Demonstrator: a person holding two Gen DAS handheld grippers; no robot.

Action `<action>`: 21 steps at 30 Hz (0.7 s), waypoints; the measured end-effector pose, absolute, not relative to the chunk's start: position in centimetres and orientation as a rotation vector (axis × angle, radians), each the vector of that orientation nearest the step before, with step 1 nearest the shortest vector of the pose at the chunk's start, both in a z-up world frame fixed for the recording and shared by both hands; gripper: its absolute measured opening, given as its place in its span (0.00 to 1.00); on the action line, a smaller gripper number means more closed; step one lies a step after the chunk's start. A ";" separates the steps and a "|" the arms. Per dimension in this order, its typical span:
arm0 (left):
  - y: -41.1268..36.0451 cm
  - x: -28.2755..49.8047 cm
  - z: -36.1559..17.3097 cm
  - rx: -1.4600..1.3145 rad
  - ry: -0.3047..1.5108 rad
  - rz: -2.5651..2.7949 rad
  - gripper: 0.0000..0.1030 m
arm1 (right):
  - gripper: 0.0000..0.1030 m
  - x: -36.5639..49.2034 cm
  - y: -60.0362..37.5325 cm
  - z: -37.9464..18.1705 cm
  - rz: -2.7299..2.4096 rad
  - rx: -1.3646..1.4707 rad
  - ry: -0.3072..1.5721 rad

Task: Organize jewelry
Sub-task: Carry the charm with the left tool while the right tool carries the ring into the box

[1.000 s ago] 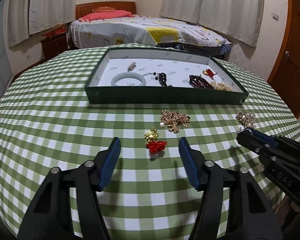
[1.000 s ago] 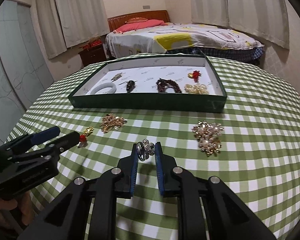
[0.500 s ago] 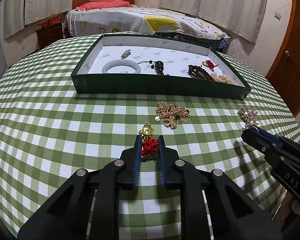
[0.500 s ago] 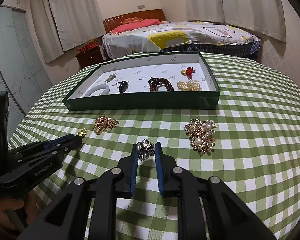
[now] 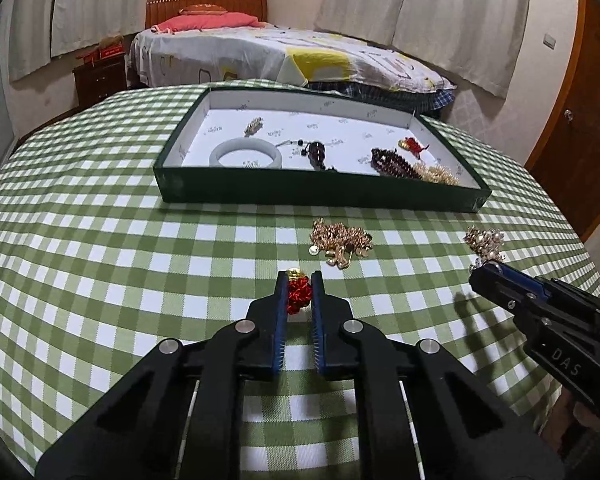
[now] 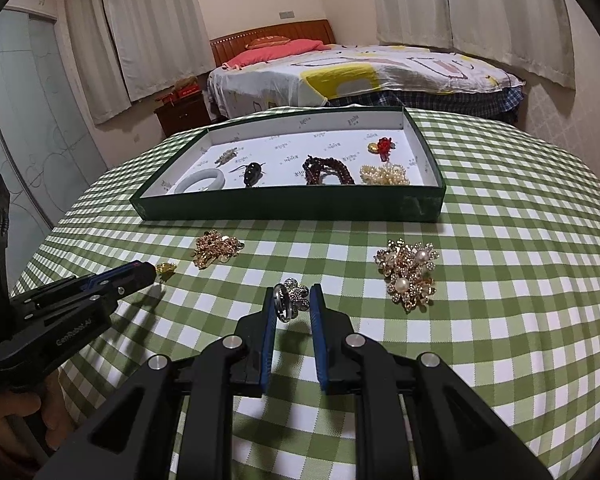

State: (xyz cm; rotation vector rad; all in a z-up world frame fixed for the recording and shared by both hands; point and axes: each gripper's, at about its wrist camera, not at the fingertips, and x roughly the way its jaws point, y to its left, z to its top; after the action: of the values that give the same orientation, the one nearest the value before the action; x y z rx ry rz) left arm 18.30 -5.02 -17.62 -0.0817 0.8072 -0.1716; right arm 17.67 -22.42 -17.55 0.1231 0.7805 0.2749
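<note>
My left gripper (image 5: 299,280) is shut on a red-and-gold charm (image 5: 299,295) and holds it just above the checked tablecloth; it also shows in the right wrist view (image 6: 150,270). My right gripper (image 6: 293,294) is shut on a silver flower ring (image 6: 290,300); it also shows in the left wrist view (image 5: 485,271). The green tray (image 5: 320,194) with a white floor lies beyond, holding a white bangle (image 5: 245,153), dark beads (image 5: 392,163) and other pieces. A gold chain cluster (image 5: 340,240) and a pearl brooch (image 6: 409,276) lie on the cloth.
The round table has a green-and-white checked cloth (image 5: 100,240). A bed (image 5: 280,56) stands behind it, a dark nightstand (image 5: 100,76) at the left and a wooden door (image 5: 580,120) at the right. The table edge curves close on the right.
My left gripper has closed from wide open onto the red-and-gold charm and lifted it slightly. My right gripper has stayed shut on the ring and risen a little.
</note>
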 end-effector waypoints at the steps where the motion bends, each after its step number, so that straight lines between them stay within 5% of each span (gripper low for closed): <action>1: -5.0 18.2 -17.5 -0.080 0.802 -0.173 0.11 | 0.17 17.6 -22.4 -17.5 0.276 0.122 0.778; 21: -4.9 17.9 -13.7 -0.077 0.697 -0.184 0.11 | 0.17 18.1 -22.2 -14.8 0.286 0.108 0.717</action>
State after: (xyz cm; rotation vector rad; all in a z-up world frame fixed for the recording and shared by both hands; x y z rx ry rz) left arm 17.87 -4.88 -13.71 -0.0773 0.6969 -0.1835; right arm 18.11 -22.15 -14.77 0.1079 0.7171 0.2861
